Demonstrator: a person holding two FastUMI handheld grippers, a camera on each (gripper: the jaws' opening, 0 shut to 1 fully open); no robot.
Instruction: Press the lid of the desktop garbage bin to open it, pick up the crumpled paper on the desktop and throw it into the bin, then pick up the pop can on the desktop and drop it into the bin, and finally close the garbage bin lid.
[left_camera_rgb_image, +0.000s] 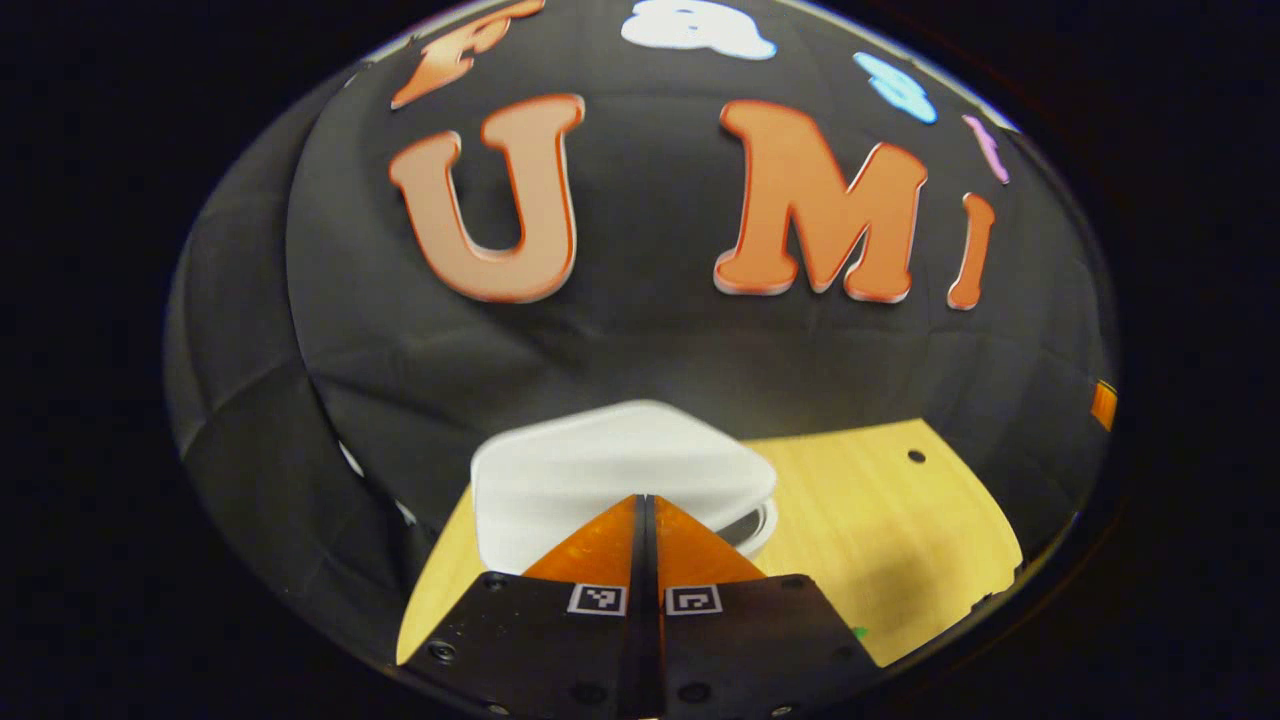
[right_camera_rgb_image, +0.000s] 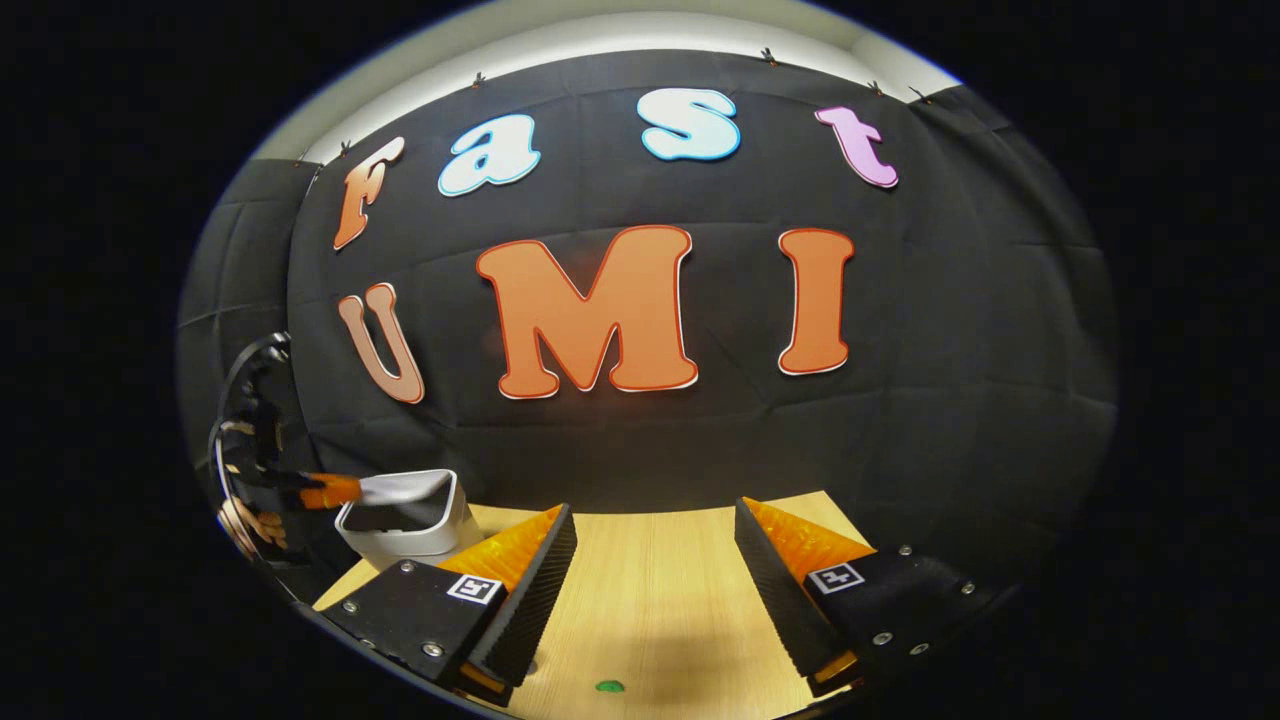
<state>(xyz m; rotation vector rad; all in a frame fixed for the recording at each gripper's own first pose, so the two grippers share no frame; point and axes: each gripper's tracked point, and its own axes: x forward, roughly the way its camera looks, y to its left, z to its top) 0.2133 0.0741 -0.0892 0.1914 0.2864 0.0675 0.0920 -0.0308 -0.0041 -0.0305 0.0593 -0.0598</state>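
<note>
At the tabletop's (right_camera_rgb_image: 650, 590) left edge, toward its far corner, stands the bin (right_camera_rgb_image: 405, 535), white, small, with rounded corners. In the right gripper view the lid (right_camera_rgb_image: 410, 487) looks tilted up, dark opening beneath it, so it reads as at least partly open. Left tool (left_camera_rgb_image: 645, 500) has its fingers closed together, nothing between them, tips at the lid's near edge (left_camera_rgb_image: 620, 460); touching or just above, can't tell. Same tool seen from the right gripper view (right_camera_rgb_image: 330, 492), tip at the lid's left side. Right tool (right_camera_rgb_image: 655, 555) hangs wide open and empty over the tabletop's middle, well apart from the bin. Small green speck (right_camera_rgb_image: 610, 686) near the front edge. No paper or can visible in these frames.

Handling guess: bin is light plastic, stiff, smooth, and likely to slide or tip if pushed sideways, so press straight down on the lid's flat top. Lid is probably sprung or hinged; push it, don't pinch it.
</note>
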